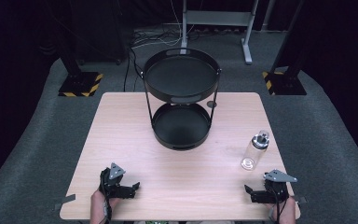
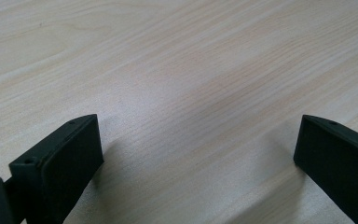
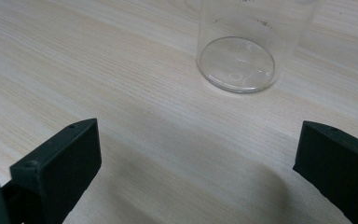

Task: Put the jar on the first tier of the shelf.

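- The clear bottle (image 1: 255,150) stands upright on the right side of the table (image 1: 121,135), a little in from its right edge, closed with a dark-and-silver cap.
- In the right gripper view the bottle (image 3: 244,51) is cut off at the top of the frame: its round glass base and the lower wall can be seen, the cap and neck cannot.
- Faint marks run along the bottle's wall near the upper edge of that view; they are too small and pale to read.
- The right gripper (image 1: 256,193) rests at the near right corner of the table, held in the person's hand, which is partly cut off by the bottom edge of the high view.
- The bottle stands just beyond this gripper, a bit farther from the person, near but not touching it.
- The right gripper's (image 3: 196,163) jaws stand wide apart with bare wood between them; the bottle's base is ahead of them, not between them.
- The left gripper (image 1: 127,188) lies at the near left of the table, well apart from the bottle.
- In its own view the left gripper's (image 2: 198,154) jaws are also spread wide, with plain wood grain between.
- A black two-tier round tray stand (image 1: 182,100) sits at the far middle of the table; its upper tray hides much of the lower one.
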Motion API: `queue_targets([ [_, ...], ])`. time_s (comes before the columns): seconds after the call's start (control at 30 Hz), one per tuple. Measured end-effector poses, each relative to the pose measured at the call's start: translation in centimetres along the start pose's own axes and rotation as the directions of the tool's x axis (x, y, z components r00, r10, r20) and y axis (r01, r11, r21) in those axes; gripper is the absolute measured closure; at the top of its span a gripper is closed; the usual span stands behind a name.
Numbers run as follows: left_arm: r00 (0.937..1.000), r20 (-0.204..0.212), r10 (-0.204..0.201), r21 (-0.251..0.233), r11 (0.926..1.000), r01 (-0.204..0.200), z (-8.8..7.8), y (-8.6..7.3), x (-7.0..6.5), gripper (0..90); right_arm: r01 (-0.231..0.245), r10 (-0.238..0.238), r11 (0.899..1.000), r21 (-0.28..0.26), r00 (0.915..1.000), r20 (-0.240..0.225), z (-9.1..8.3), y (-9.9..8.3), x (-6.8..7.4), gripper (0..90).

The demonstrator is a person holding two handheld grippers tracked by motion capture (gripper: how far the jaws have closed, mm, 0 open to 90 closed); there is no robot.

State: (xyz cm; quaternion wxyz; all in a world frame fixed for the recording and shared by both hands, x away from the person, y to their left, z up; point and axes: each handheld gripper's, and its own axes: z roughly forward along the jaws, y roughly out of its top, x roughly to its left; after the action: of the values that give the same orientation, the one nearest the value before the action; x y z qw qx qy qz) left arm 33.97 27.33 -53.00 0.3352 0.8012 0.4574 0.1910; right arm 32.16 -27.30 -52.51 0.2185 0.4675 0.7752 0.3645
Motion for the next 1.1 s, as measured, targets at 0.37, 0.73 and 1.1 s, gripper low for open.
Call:
queue_targets([
  [0.37, 1.0000, -0.003, 0.000, 0.000, 1.0000, 0.000, 0.0, 0.0, 0.0, 0.7, 0.010, -0.010, 1.000, -0.014, 0.9999, 0.004, -0.1, 0.4, -0.1, 0.0],
  [0.73, 1.0000, -0.002, 0.000, -0.001, 1.0000, 0.000, 0.0, 0.0, 0.0, 0.8, 0.023, -0.022, 0.999, -0.040, 0.9997, 0.010, -0.5, 1.3, 0.1, 0.0],
  [1.1, 1.0000, -0.003, 0.003, -0.002, 1.0000, -0.003, 0.0, 0.0, -0.1, 0.8, 0.051, -0.049, 0.996, -0.070, 0.9985, 0.022, -0.8, 3.4, 0.1, 0.0],
])
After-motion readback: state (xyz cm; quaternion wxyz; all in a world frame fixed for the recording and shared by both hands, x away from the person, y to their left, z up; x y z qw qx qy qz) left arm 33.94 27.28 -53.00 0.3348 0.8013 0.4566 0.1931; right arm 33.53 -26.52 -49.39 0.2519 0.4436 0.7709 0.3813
